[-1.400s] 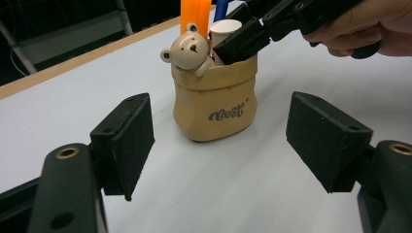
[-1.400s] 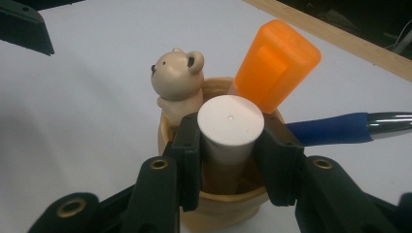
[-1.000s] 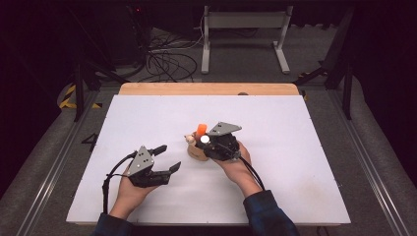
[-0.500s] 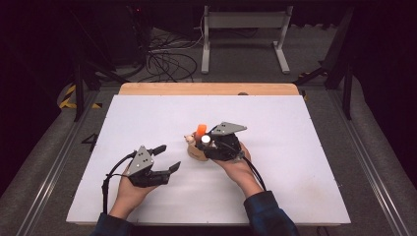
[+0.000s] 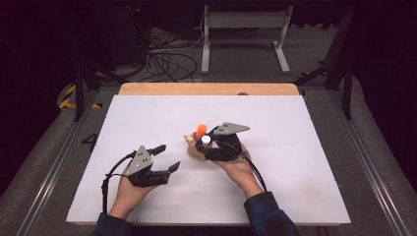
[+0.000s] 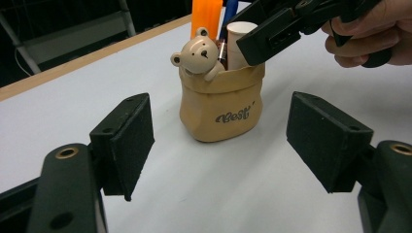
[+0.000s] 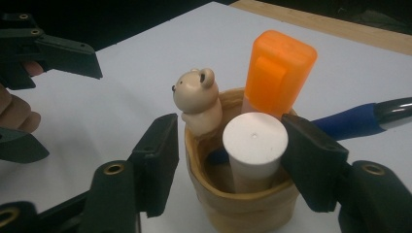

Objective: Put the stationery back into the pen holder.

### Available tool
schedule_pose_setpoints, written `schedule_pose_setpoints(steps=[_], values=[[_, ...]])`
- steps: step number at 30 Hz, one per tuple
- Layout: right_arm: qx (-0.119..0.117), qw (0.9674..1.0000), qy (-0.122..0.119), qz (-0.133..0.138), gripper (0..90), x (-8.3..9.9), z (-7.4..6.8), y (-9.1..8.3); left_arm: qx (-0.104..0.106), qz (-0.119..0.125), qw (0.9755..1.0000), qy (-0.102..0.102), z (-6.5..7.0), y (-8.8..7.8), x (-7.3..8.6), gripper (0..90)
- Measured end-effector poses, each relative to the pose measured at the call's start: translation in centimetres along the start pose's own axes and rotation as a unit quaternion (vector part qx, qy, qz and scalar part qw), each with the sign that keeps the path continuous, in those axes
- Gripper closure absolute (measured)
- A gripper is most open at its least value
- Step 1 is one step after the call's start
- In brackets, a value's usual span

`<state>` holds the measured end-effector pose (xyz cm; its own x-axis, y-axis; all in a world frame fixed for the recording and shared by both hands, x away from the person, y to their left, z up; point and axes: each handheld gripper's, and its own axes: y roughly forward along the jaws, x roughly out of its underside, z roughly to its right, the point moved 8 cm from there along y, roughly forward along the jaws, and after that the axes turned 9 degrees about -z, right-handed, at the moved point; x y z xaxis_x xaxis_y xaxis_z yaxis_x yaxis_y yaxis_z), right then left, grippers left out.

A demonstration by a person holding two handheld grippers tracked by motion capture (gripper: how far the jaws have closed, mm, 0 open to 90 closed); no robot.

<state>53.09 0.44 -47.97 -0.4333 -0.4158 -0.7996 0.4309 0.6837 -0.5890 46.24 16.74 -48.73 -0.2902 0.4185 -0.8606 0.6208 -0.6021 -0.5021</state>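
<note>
From above, I see a white table (image 5: 295, 196) with my two forearms coming in from the near edge. My left hand-held gripper (image 5: 167, 158) rests low on the table, jaws apart and empty, aimed toward a small tan pen pot (image 5: 195, 152) that stands near the middle of the table. My right hand-held gripper (image 5: 205, 147) sits right at the pot's top. An orange marker (image 5: 201, 130) and a white stick (image 5: 206, 139) poke up out of the pot.

Along my left hand-held gripper (image 6: 221, 131), the two black jaws stand wide with only bare table between them. The pen pot (image 6: 221, 109) is a little way ahead, upright, shaped like a paper bag with a small bear figure (image 6: 198, 54) on its rim. My right hand-held gripper (image 6: 272, 36) reaches in over its top from the upper right.

Along my right hand-held gripper (image 7: 228, 155), the jaws have just been opening. They now stand on either side of the white stick (image 7: 253, 145), and I see a gap on the left side, so I judge the grip released. The stick stands inside the pen pot (image 7: 243, 208), beside the orange marker (image 7: 277, 73) and a blue pen (image 7: 354, 121).

As I judge it, the white stick is already placed in the pot. What is left is to draw my right hand back clear without tipping anything.
</note>
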Motion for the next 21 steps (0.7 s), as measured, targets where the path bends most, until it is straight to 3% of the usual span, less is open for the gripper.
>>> schedule_pose_setpoints(steps=[21], values=[[-0.021,0.9986,-0.007,0.048,19.3,-0.9,-0.6,-1.5,-0.002,0.003,1.0000,-0.007,-0.4,-0.2,0.0,24.8]])
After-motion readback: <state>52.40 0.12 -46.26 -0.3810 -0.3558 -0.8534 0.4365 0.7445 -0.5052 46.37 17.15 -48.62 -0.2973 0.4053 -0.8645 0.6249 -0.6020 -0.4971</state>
